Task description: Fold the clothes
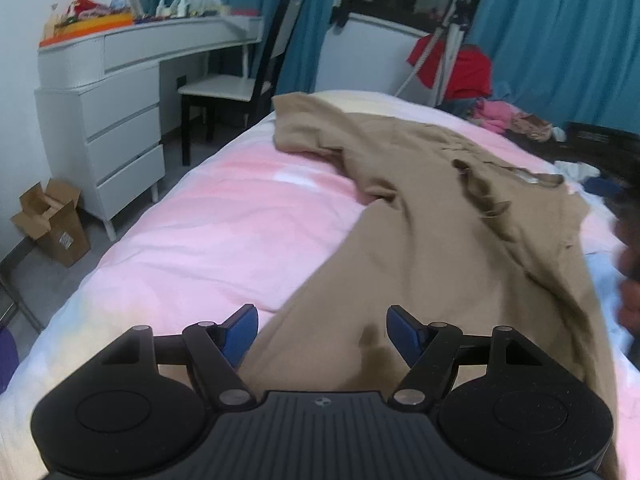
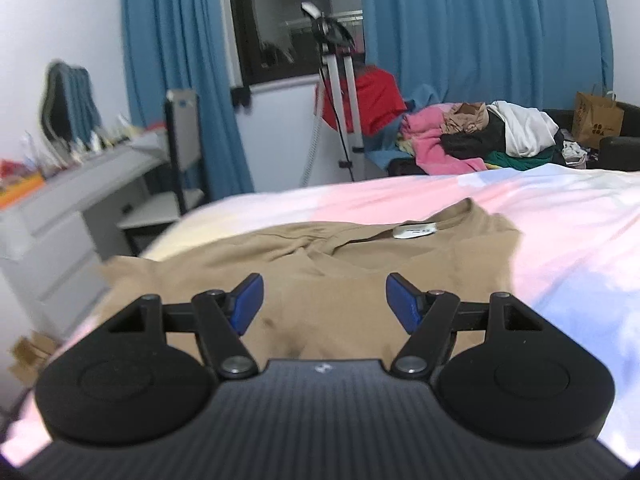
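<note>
- Your left gripper (image 1: 322, 332) is released, its blue fingers (image 1: 240, 334) spread wide with nothing between them, poised above the near hem end of the tan T-shirt (image 1: 440, 240).
- Your right gripper (image 2: 324, 302) is likewise released and empty, its blue pads (image 2: 402, 304) apart over the shirt's chest, just short of the collar.
- The tan T-shirt lies spread on the pink bedspread (image 1: 224, 224), rumpled, one sleeve reaching toward the far left edge of the bed.
- In the right wrist view the white neck label (image 2: 414, 231) shows inside the collar.
- A heap of clothes (image 2: 472, 140) sits beyond the bed's far right side.
- A white dresser (image 1: 112, 120) stands to the far left.
</note>
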`<state>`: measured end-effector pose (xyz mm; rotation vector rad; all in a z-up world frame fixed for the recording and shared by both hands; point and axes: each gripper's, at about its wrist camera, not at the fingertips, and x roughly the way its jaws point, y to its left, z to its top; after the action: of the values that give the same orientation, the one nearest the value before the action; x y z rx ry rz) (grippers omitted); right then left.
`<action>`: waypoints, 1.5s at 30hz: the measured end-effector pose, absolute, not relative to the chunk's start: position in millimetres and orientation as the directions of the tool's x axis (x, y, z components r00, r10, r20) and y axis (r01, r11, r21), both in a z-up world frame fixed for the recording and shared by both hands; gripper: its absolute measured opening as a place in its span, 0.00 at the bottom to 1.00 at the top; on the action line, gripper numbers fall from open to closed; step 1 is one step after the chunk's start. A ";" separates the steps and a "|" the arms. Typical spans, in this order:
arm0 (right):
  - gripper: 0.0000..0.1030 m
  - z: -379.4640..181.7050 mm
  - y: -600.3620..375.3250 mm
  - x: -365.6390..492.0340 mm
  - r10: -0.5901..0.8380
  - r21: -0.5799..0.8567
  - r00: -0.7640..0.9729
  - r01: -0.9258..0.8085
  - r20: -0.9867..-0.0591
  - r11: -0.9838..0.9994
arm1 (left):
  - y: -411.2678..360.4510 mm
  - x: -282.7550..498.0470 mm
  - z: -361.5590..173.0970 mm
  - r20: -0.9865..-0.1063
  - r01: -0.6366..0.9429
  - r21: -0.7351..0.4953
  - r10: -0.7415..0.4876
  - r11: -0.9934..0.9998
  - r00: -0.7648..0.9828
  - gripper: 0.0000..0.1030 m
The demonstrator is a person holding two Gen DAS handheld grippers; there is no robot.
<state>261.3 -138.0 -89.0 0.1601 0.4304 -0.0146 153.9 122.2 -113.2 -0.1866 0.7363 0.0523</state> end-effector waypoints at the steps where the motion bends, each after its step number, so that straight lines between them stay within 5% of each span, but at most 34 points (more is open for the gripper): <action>1: 0.68 -85.8 -143.4 240.7 0.025 0.160 0.911 0.045 -0.411 0.986 | 119.4 148.5 -110.4 -0.666 -0.104 -0.146 -0.020 0.984 0.745 0.71; 15: 0.68 -69.7 -227.1 -7.9 -0.018 0.235 0.932 0.109 -0.361 0.966 | 77.2 62.8 -69.1 -0.583 0.106 -0.131 -0.163 0.986 0.796 0.73; 25: 0.68 -79.6 -285.3 -31.6 -0.223 0.262 0.918 0.316 -0.327 0.912 | -9.0 18.6 -71.9 -0.630 0.375 -0.236 -0.435 0.896 0.643 0.71; 32: 0.68 -91.9 -318.2 -34.2 -0.277 0.294 0.887 0.394 -0.369 0.871 | -94.8 -0.9 -103.1 -0.702 0.476 -0.224 -0.480 0.851 0.527 0.68; 38: 0.68 -105.0 -335.2 -29.9 -0.283 0.332 0.862 0.437 -0.421 0.836 | -119.5 13.5 -135.3 -0.731 0.436 -0.249 -0.463 0.865 0.500 0.44; 40: 0.68 -108.0 -337.5 -28.5 -0.279 0.339 0.856 0.442 -0.434 0.830 | -113.4 16.8 -140.1 -0.732 0.422 -0.273 -0.471 0.865 0.492 0.09; 45: 0.68 -110.8 -337.4 -25.4 -0.255 0.352 0.854 0.435 -0.454 0.829 | -83.8 27.8 -137.5 -0.716 0.370 -0.386 -0.527 0.845 0.458 0.03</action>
<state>-25.4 -337.4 -110.8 0.4641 0.4039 -0.3770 27.8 -83.8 -137.5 -0.1844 0.9452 -0.5562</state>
